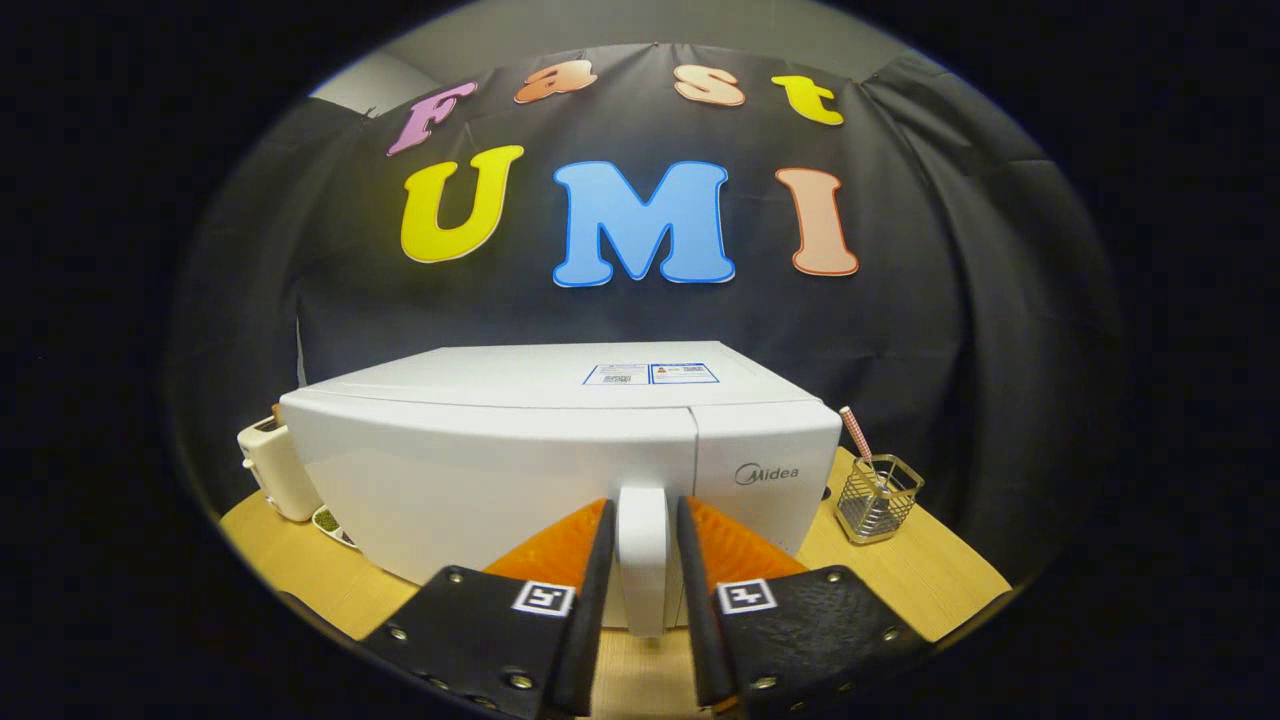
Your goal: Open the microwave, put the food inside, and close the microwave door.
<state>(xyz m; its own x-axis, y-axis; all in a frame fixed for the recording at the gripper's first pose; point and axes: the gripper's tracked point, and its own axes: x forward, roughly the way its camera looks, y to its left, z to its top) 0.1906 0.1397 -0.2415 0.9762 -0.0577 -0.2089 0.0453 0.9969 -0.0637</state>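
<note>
Microwave [480, 470], white and marked "Midea" on its control panel, stands mid-desk [900, 580] with door shut; the sticker on top is too small to read. Gripper [643, 520] fingers pinch the vertical door handle [643, 560] from either side. Wire basket [878, 498] by the desk's right edge holds a striped straw [856, 432]. Toaster [275, 470] sits beside the microwave at the desk's left edge.

White toaster [272, 468] on wooden table [900, 580] at 9 o'clock; wire-mesh holder [878, 498] with striped straw [856, 432] at 3 o'clock; small patterned dish [333, 524] beside toaster.
</note>
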